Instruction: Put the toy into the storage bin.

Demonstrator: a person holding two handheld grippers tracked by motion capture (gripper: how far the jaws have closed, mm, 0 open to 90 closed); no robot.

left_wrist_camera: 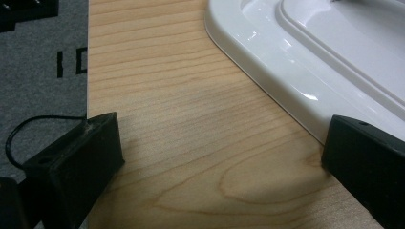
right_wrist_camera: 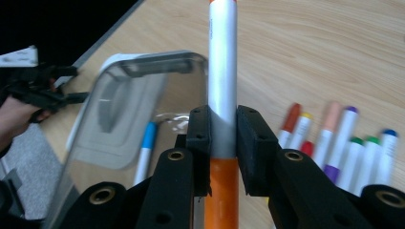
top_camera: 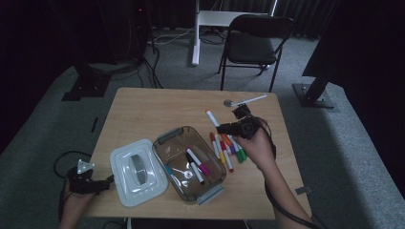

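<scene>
My right gripper (top_camera: 225, 128) (right_wrist_camera: 223, 119) is shut on a white marker with an orange cap (top_camera: 213, 119) (right_wrist_camera: 222, 62), held above the table just right of the clear brown box (top_camera: 168, 151) (right_wrist_camera: 124, 95). Inside the box lie a blue marker (right_wrist_camera: 145, 143), a pink one (top_camera: 202, 167) and a dark one. A row of several markers (top_camera: 228, 148) (right_wrist_camera: 344, 143) lies on the wood under my right hand. The white lid (top_camera: 137, 172) (left_wrist_camera: 296, 62) rests left of the box. At the table's front left corner my left gripper (top_camera: 107, 183) (left_wrist_camera: 222, 148) stands open over bare wood beside the lid.
A white stick with a round grey end (top_camera: 241, 100) lies near the far edge of the table (top_camera: 157, 107). Behind the table stand a black folding chair (top_camera: 255, 43) and a white stand leg (top_camera: 196, 33). Cables trail over the grey carpet at the left.
</scene>
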